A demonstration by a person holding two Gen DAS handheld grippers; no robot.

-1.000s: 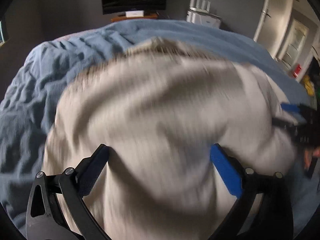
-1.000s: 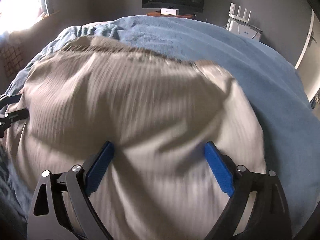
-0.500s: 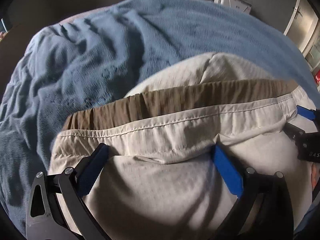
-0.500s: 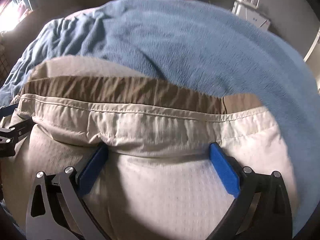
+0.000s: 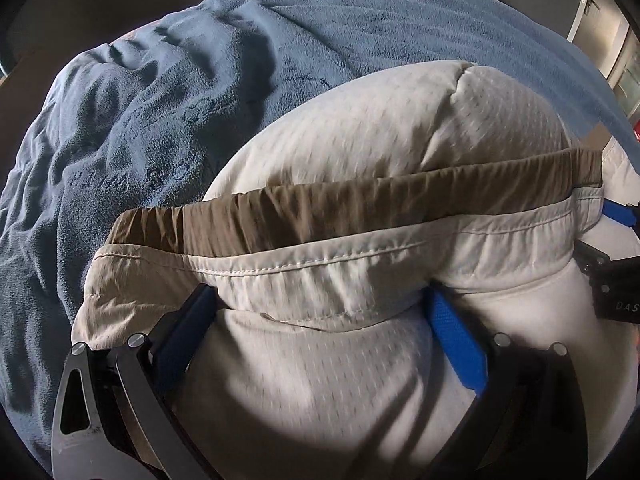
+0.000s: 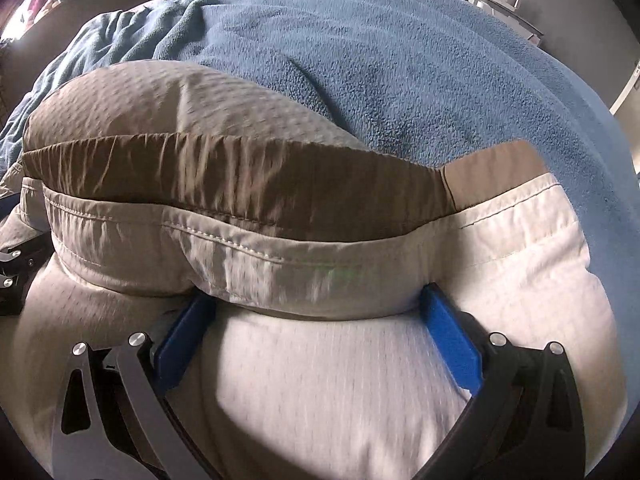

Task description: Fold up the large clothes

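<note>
The pale beige garment [image 5: 360, 160], mesh-lined with a brown gathered waistband, lies bunched on the blue blanket [image 5: 140, 120], its stitched hem just ahead of the wide-spread, empty left gripper [image 5: 320, 312] and right gripper [image 6: 316, 312].

One garment [image 5: 360, 264], one blanket [image 5: 160, 120]

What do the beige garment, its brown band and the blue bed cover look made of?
Beige garment: thin matte woven cloth, maybe synthetic; fine dotted texture, stitched hem.
Brown band: thin gathered fabric, probably elasticated; close vertical puckers.
Blue bed cover: fleece or terry-like pile; nubby, matte surface.
</note>
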